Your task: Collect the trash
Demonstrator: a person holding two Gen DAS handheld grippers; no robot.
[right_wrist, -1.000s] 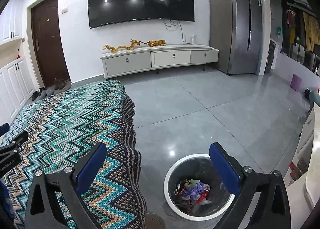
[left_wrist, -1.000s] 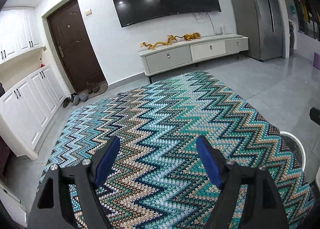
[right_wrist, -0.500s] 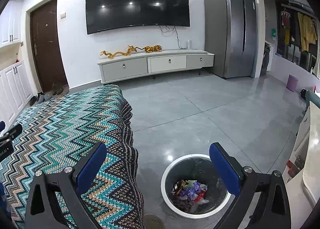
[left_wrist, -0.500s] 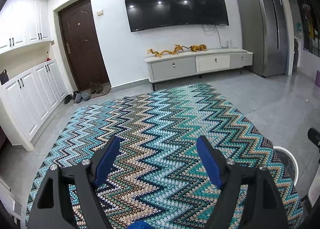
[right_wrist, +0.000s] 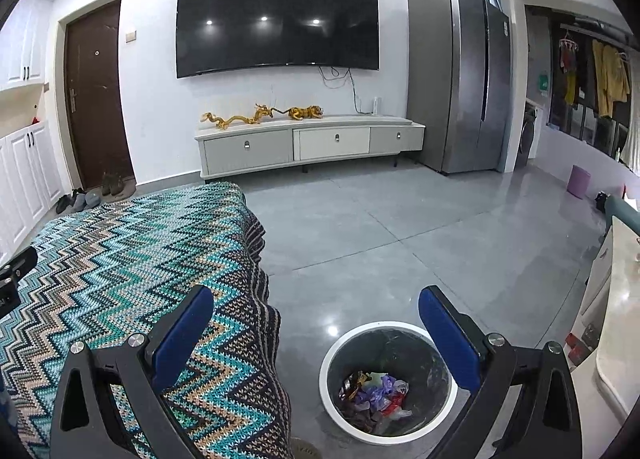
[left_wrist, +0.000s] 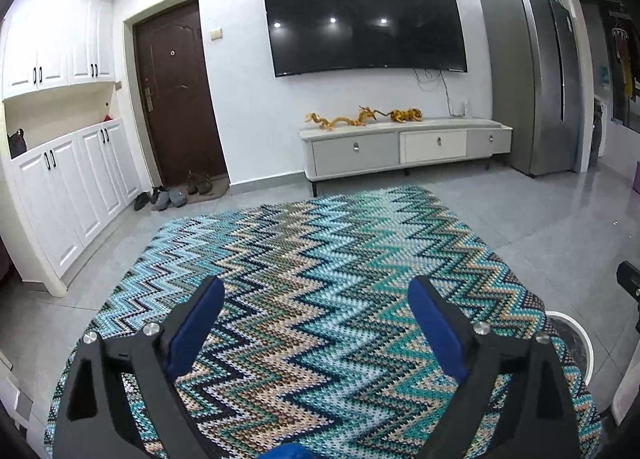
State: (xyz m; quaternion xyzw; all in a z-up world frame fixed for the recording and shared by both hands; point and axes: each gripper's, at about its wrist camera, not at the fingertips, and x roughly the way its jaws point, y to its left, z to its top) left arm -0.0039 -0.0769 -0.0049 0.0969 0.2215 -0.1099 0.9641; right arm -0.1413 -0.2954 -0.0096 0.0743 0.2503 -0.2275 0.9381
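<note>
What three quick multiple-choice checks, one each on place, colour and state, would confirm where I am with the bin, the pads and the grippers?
1. Where is the bin?
A. on the cloth
B. on the floor, right of the cloth
C. by the door

2. What colour are the pads on the right gripper?
A. blue
B. red
C. white

3. What state is the left gripper in?
A. shut on a wrapper
B. shut, empty
C. open, empty

Answers: 1 B, the bin stands on grey floor beside the draped cloth. 2 A, both pads show blue. 3 C, its jaws stand wide apart with only cloth between.
</note>
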